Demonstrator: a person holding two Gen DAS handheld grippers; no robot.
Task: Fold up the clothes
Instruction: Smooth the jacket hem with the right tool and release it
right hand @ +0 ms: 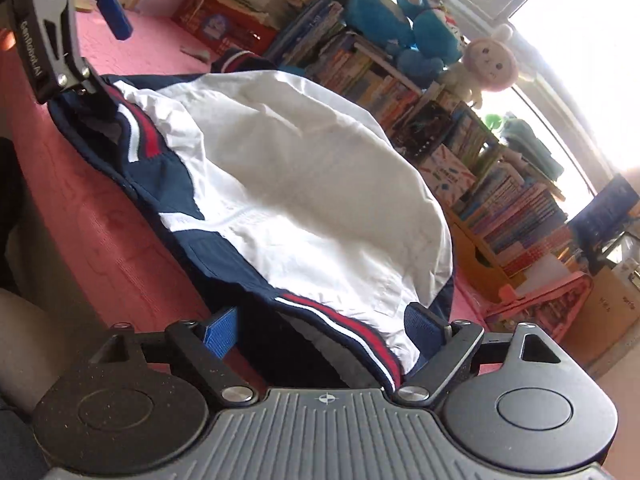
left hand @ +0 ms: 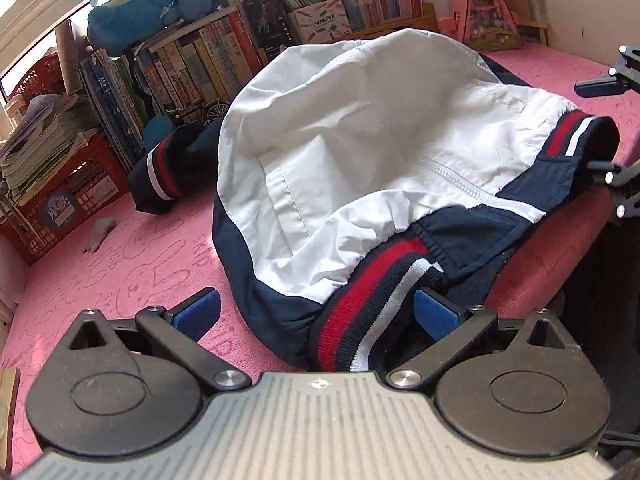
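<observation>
My left gripper stands with its jaws wide apart. The striped hem band of the jacket lies between them, against the inner face of the right blue pad; the left pad is clear of the cloth, over the pink mat, so nothing is clamped there.

My right gripper also has its jaws parted, about halfway. The other end of that red, white and navy hem runs down between them. The right pad touches the white fabric, while the left pad stands apart from the cloth with dark shadow between. I cannot call this a grip: the pads do not press the hem from both sides.

The jacket itself, white with navy panels, lies spread and puffed up on the pink mat covering the desk, its hem edge nearest me. One navy sleeve with a striped cuff sticks out on the far side, near a red crate of papers. Rows of books and a blue plush toy stand behind the jacket.
</observation>
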